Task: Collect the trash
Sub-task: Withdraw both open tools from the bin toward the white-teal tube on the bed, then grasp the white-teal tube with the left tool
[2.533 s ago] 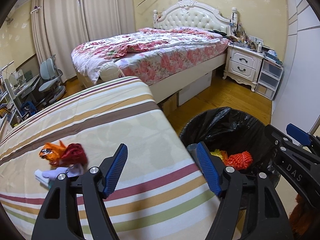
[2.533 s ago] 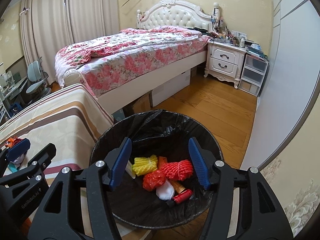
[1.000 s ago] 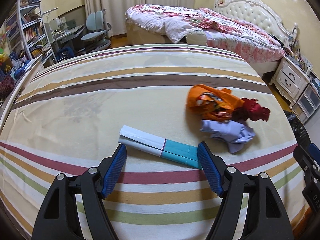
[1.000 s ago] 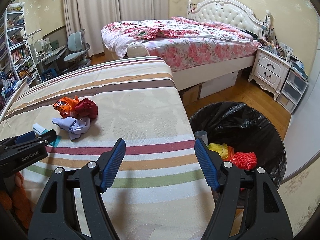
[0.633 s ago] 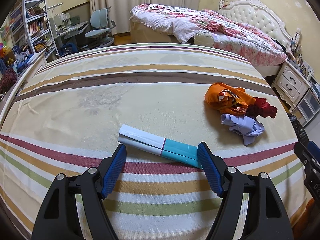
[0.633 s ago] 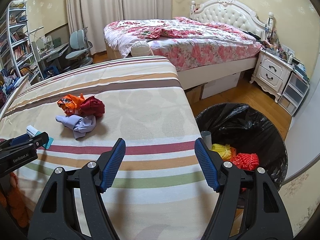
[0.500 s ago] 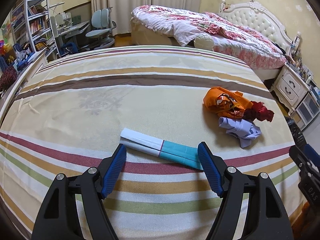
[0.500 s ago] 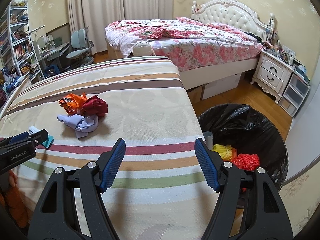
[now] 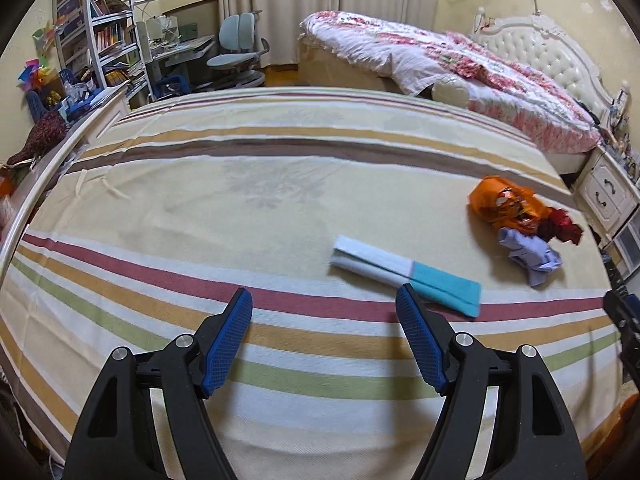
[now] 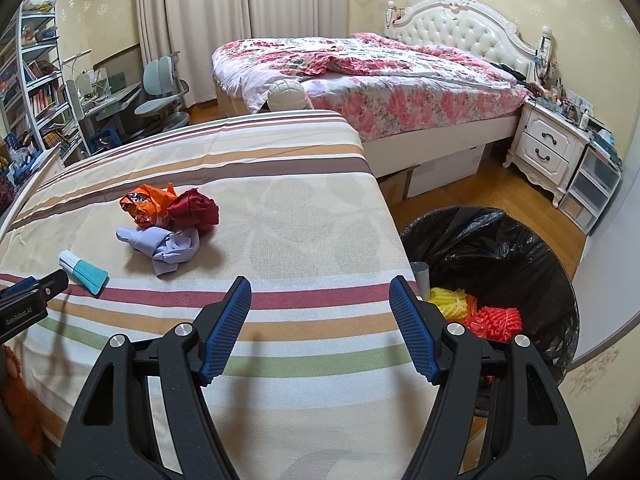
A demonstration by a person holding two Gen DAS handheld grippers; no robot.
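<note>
A white and teal flat packet (image 9: pixel 408 274) lies on the striped bed cover (image 9: pixel 240 184), just beyond my open, empty left gripper (image 9: pixel 324 304); its right blue pad is near the packet's teal end. Further right lie an orange wrapper (image 9: pixel 504 204), a red crumpled piece (image 9: pixel 562 226) and a lilac crumpled piece (image 9: pixel 532 254). My right gripper (image 10: pixel 320 292) is open and empty over the bed's near edge. In its view the orange wrapper (image 10: pixel 144 204), red piece (image 10: pixel 196 210), lilac piece (image 10: pixel 168 246) and packet (image 10: pixel 84 272) lie to the left. The black-lined bin (image 10: pixel 492 248) stands right, holding yellow and red trash.
The left gripper's tip (image 10: pixel 28 292) shows at the right view's left edge. A floral bed (image 10: pixel 380 80), a white nightstand (image 10: pixel 548 148) and drawers (image 10: pixel 596 184) stand behind. A desk, chair (image 9: pixel 236 48) and bookshelf (image 9: pixel 92 32) are at the far left.
My left gripper has swung left and pulled back a little, so the packet now sits right of centre. The right gripper has barely shifted. Both stay open.
</note>
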